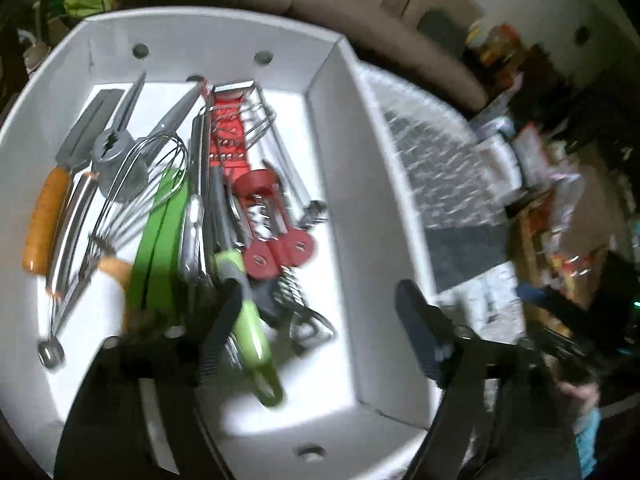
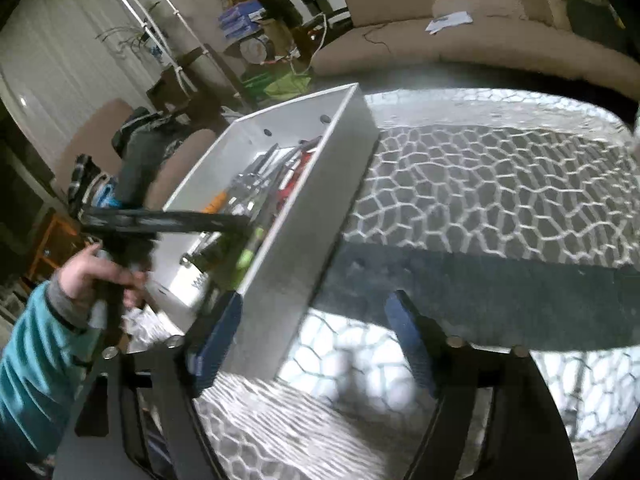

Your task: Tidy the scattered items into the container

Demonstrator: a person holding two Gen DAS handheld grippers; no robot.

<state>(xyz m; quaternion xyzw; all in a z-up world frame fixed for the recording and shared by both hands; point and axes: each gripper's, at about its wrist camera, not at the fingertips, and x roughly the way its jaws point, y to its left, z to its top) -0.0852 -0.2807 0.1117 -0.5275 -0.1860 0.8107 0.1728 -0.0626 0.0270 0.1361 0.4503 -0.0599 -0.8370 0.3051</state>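
A white box holds many kitchen utensils: a wire whisk, a red grater, green tongs, an orange-handled tool and a light green-handled tool. My left gripper is open above the box's near end, the green-handled tool lying loose by its left finger. My right gripper is open and empty beside the box, its left finger next to the outer wall. The left gripper reaches over the box in the right wrist view.
The box stands on a table with a grey-and-white honeycomb cloth. A beige sofa lies behind. Cluttered shelves are at the right. The person's hand in a teal sleeve holds the left gripper.
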